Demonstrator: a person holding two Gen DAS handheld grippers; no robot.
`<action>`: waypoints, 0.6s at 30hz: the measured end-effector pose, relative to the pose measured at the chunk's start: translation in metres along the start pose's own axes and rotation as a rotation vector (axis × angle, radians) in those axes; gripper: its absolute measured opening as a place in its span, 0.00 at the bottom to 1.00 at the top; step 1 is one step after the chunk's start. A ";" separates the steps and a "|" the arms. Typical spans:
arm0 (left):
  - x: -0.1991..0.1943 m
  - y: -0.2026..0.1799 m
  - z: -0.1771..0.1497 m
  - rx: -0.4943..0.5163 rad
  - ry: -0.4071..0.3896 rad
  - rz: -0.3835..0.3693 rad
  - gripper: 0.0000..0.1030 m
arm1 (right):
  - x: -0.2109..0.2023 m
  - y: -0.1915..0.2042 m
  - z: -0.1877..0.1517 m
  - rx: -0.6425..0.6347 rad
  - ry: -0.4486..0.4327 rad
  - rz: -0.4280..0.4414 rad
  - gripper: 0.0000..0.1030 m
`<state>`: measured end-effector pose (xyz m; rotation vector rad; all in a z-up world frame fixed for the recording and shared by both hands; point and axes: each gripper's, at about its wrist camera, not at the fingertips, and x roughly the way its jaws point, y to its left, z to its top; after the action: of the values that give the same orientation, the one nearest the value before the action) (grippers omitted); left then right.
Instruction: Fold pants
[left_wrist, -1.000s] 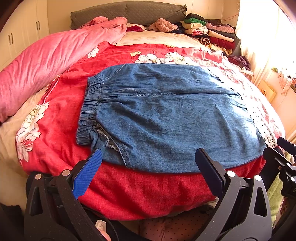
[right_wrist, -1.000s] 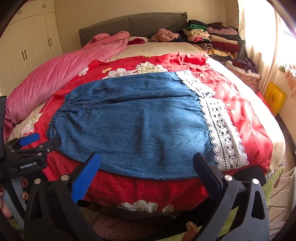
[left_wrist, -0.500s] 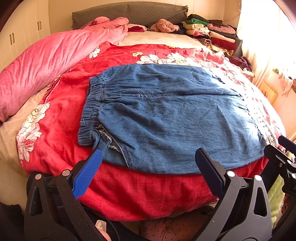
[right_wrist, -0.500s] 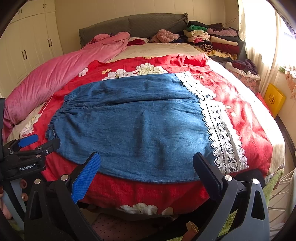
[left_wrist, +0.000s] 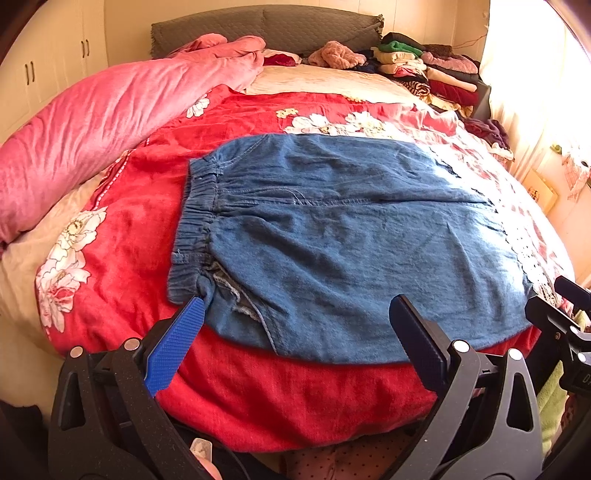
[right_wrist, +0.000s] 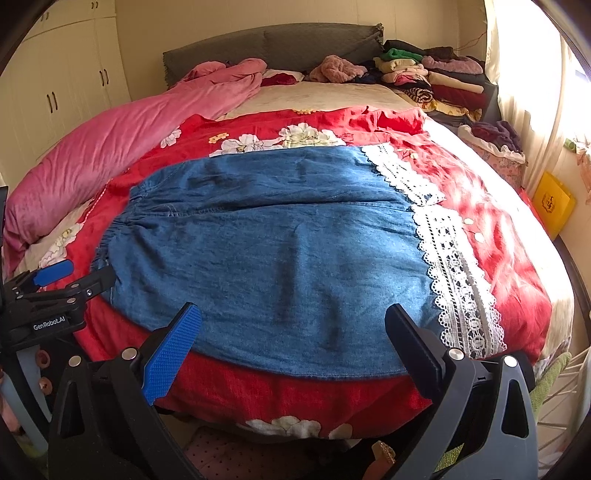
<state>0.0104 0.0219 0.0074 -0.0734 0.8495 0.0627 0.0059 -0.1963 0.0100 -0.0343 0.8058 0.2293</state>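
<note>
Your left gripper (left_wrist: 295, 325) and right gripper (right_wrist: 291, 332) hang at the bed's near edge, jaws wide apart, holding nothing. The pants (left_wrist: 351, 240) lie flat on the red blanket (left_wrist: 140, 221); a pink quilt (left_wrist: 103, 122) sits far left, stacked clothes (right_wrist: 436, 77) far right.

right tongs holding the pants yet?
No, the right tongs stand open and empty above the near edge of the denim pants, which lie flat on the bed.

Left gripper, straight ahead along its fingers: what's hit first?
Likely the near edge of the denim pants, flat on the red bedspread. Left gripper is open; depth unclear, so possibly bedspread first.
</note>
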 end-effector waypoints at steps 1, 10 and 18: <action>0.002 0.002 0.002 -0.001 0.001 0.002 0.92 | 0.003 0.001 0.002 -0.003 0.006 0.002 0.96; 0.019 0.027 0.029 -0.038 -0.011 0.048 0.92 | 0.033 0.009 0.032 -0.061 0.039 0.023 0.96; 0.044 0.065 0.060 -0.110 0.010 0.078 0.92 | 0.063 0.026 0.067 -0.156 0.043 0.018 0.96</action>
<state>0.0792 0.0930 0.0110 -0.1439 0.8583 0.1821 0.0902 -0.1512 0.0126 -0.1794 0.8302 0.3090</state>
